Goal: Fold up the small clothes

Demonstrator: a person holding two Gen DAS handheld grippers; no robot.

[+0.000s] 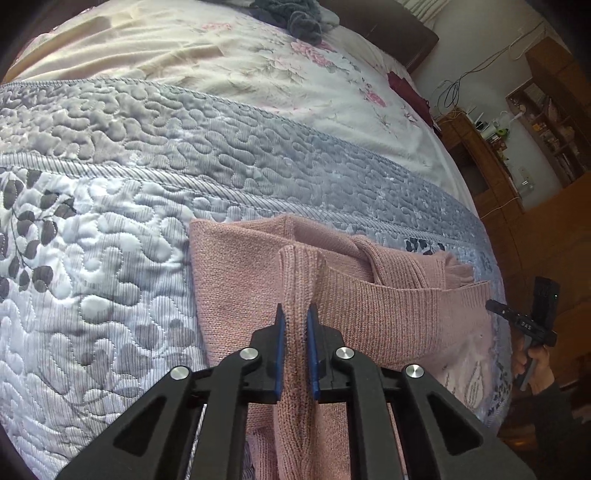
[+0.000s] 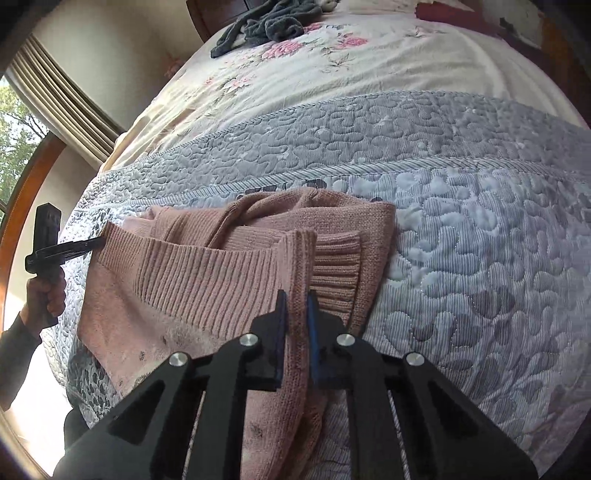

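Observation:
A pink knitted sweater (image 1: 388,310) lies partly folded on the blue-grey quilt (image 1: 110,258), sleeves tucked across its middle. My left gripper (image 1: 295,314) is shut on a raised fold of its ribbed hem. In the right wrist view the same sweater (image 2: 207,266) spreads to the left, and my right gripper (image 2: 296,299) is shut on the hem's right end. Each view shows the other gripper, held in a hand, at the opposite hem corner: the right gripper (image 1: 532,317) at far right, the left gripper (image 2: 48,240) at far left.
A dark grey garment (image 2: 266,22) is bunched near the headboard on the floral sheet (image 1: 258,66). A maroon cloth (image 1: 402,85) lies at the bed's edge. Wooden cabinets (image 1: 480,158) stand on one side of the bed, a curtained window (image 2: 22,122) on the other.

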